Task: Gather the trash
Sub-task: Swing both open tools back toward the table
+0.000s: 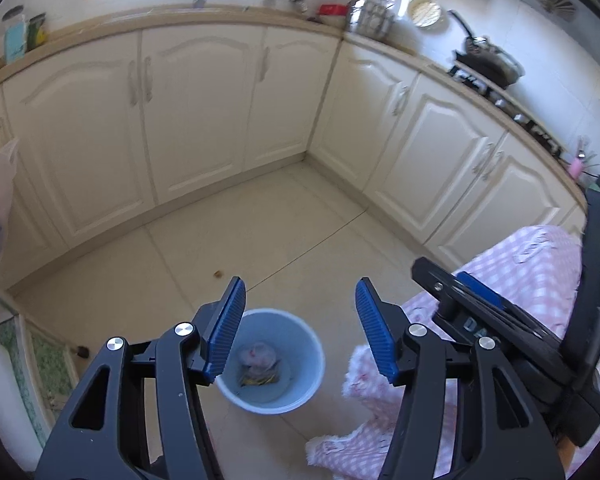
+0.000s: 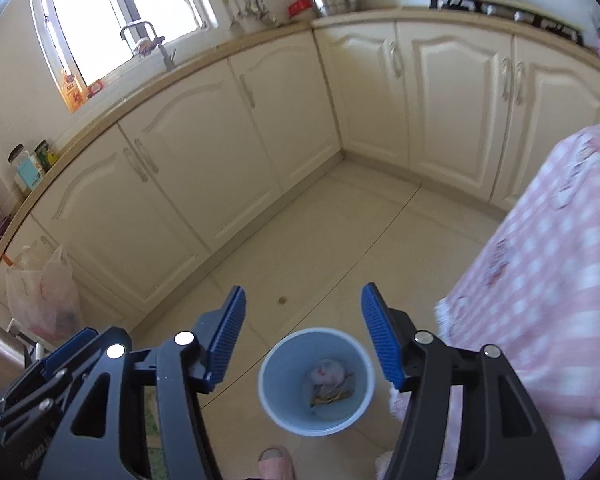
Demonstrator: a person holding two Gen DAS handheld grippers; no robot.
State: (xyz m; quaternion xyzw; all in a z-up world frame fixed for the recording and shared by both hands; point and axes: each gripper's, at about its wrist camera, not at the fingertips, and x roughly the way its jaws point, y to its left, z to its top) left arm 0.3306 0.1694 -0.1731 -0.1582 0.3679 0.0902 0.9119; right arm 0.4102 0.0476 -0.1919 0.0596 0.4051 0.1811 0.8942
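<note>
A light blue bin [image 1: 306, 364] [image 2: 277, 384] stands on the tiled floor below both grippers. Inside it lies a crumpled white and pink wad [image 1: 257, 354] [image 2: 326, 372] on top of a yellowish wrapper [image 1: 259, 379] [image 2: 332, 396]. My left gripper [image 1: 300, 284] is open above the bin, with nothing between its blue pads. My right gripper [image 2: 303, 288] is also open and empty over the bin. In the left wrist view the right gripper [image 1: 452, 280] shows at the right edge. In the right wrist view the left gripper [image 2: 59, 364] shows at the lower left.
A table with a pink checked cloth [image 1: 520, 276] [image 2: 540, 280] stands right of the bin. Cream cabinets [image 1: 203, 112] line the corner beyond. A small brown crumb [image 1: 218, 274] [image 2: 281, 300] lies on the floor. A plastic bag [image 2: 43, 300] hangs at the left. A pink slipper [image 2: 273, 460] is near the bin.
</note>
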